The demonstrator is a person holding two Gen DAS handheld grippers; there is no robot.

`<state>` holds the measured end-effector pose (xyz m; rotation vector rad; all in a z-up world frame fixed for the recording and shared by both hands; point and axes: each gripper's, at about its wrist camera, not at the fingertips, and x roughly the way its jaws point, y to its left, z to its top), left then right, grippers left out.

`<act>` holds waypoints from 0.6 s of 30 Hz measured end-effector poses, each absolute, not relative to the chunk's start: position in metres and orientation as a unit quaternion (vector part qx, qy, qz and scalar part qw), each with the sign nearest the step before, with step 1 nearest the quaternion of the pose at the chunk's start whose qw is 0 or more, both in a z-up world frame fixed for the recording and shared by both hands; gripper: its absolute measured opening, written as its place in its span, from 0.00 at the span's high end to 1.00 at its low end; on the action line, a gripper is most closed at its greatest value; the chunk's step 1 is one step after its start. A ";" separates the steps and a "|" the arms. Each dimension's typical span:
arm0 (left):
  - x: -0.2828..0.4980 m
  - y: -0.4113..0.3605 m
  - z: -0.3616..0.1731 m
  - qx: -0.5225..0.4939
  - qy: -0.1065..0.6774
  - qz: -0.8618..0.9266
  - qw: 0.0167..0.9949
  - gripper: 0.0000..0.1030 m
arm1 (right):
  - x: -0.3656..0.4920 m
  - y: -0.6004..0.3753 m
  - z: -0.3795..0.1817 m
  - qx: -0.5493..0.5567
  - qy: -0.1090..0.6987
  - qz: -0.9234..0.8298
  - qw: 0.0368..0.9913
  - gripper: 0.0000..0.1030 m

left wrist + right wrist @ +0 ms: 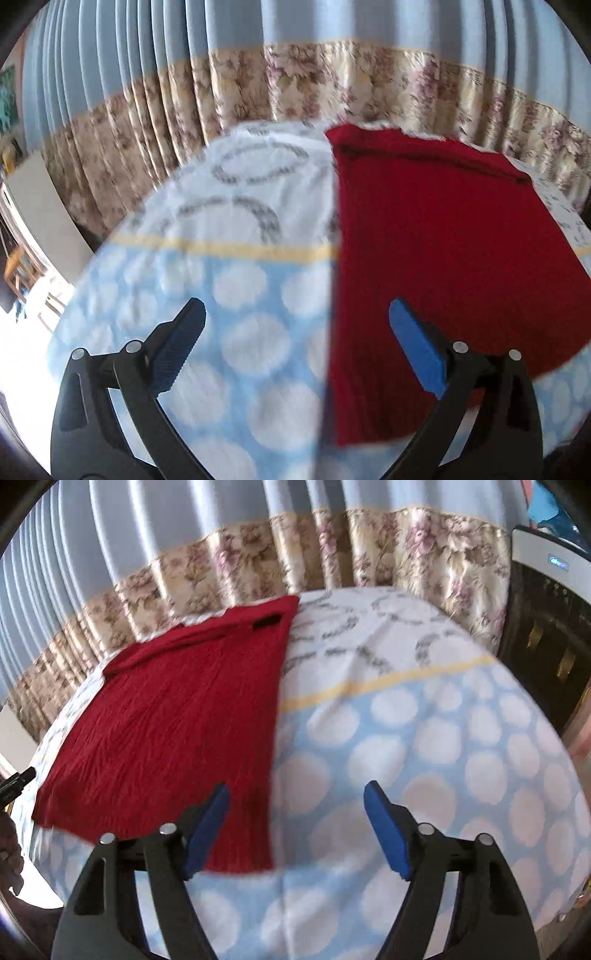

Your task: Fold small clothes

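A dark red ribbed garment (pixel 443 251) lies flat on the bed, folded into a long panel with straight side edges. In the left wrist view it fills the right half; my left gripper (pixel 297 314) hovers open above its left edge, nothing between the blue pads (pixel 417 350). In the right wrist view the red garment (pixel 166 738) lies to the left. My right gripper (pixel 297 797) is open over its right edge and lower corner, holding nothing. The tip of the left gripper (pixel 18 779) shows at the far left edge there.
The bedsheet (pixel 240 332) is light blue with white dots, turning white with grey rings toward the far side. Blue and floral curtains (pixel 295 74) hang close behind the bed. A dark appliance (pixel 546 620) stands at the right. A hand (pixel 11 853) shows at the left edge.
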<state>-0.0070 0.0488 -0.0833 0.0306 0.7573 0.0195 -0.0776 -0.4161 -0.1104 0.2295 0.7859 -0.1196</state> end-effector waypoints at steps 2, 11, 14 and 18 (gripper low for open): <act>-0.014 0.042 -0.088 0.014 0.372 -0.001 0.928 0.04 | -0.081 -0.409 -0.117 0.111 0.389 -0.049 0.913 0.39; -0.031 0.025 -0.100 0.020 0.378 -0.023 0.925 0.05 | -0.090 -0.371 -0.123 0.069 0.381 -0.001 0.922 0.92; -0.030 0.024 -0.105 0.016 0.388 -0.030 0.921 0.15 | -0.091 -0.374 -0.120 0.070 0.379 -0.005 0.923 0.92; -0.027 0.015 -0.116 0.007 0.409 -0.057 0.911 0.43 | -0.091 -0.376 -0.120 0.076 0.378 -0.004 0.923 0.91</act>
